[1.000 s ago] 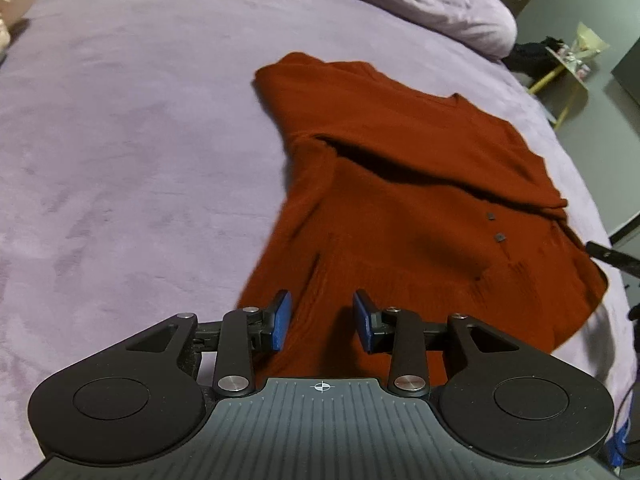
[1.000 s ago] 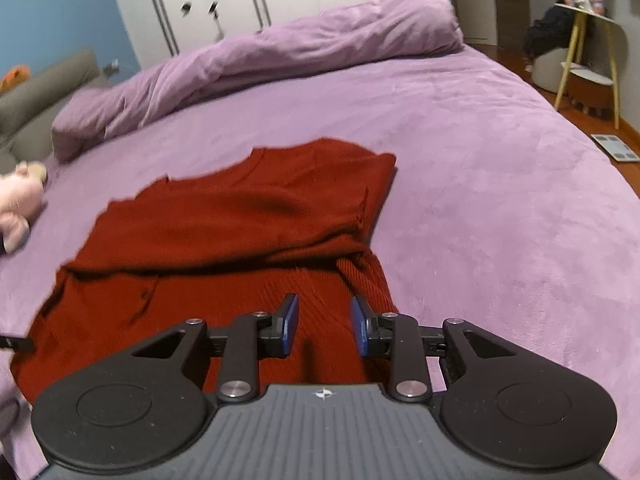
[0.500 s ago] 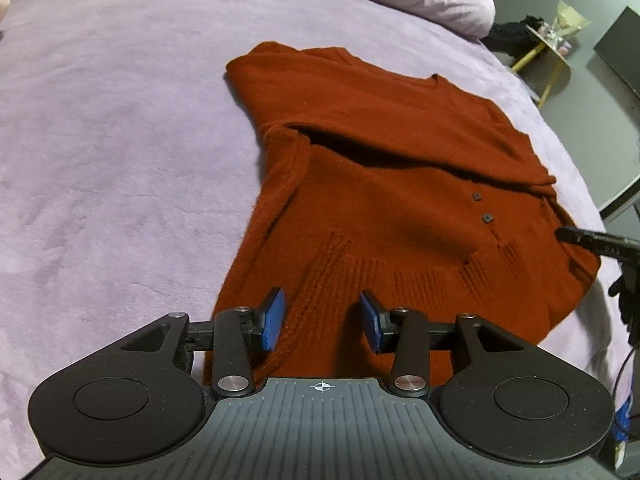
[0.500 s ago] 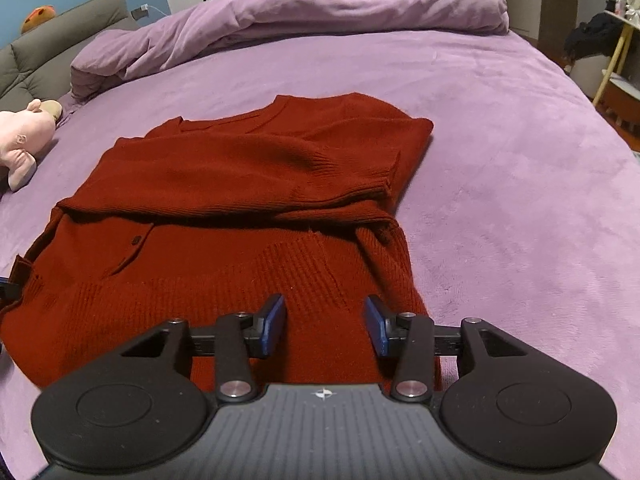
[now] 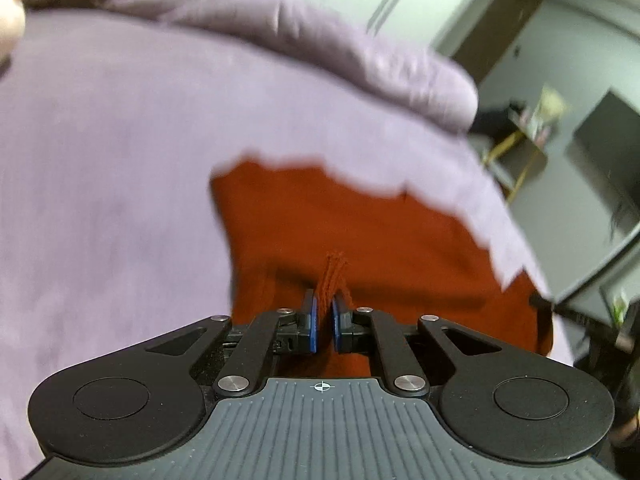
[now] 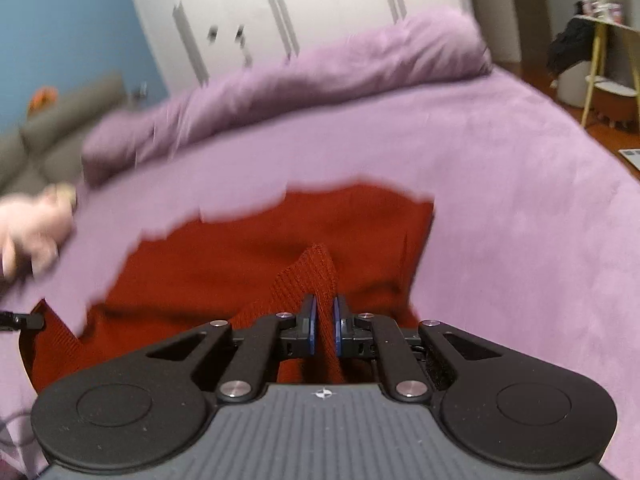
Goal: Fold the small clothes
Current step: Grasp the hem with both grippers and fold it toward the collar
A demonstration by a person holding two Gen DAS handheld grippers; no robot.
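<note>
Left wrist view — left gripper (image 5: 324,322), 2 blue pads clamped on a ridge of the red sweater (image 5: 360,232) lying on the purple bed (image 5: 100,160), duvet (image 5: 320,48) at 12 o'clock; right gripper (image 6: 324,326) likewise pinches the sweater's knit — frames blurred.
</note>
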